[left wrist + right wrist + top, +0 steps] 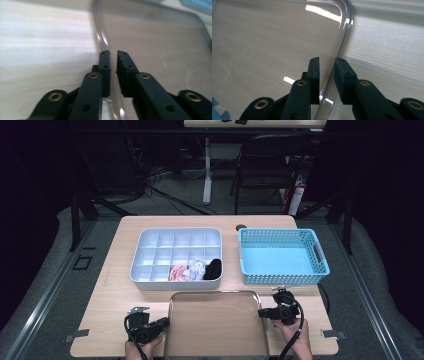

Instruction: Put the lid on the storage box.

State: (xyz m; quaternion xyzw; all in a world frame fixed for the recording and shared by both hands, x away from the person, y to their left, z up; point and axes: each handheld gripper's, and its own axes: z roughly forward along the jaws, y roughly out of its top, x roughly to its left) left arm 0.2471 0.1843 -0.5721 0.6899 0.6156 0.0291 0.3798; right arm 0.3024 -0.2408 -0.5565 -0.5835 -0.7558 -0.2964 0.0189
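High view: left gripper (162,322) and right gripper (262,312) each pinch a rim of the clear lid (216,325); uneven lifting risks slippage from narrow jaws.

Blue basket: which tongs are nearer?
Right. The right tongs sit just below the blue basket, on the clear tray's right rim; the left tongs grip its left rim, farther away.

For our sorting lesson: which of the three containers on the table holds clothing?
The white divided organiser, with bundles in its front compartments; the blue basket and clear tray hold nothing.
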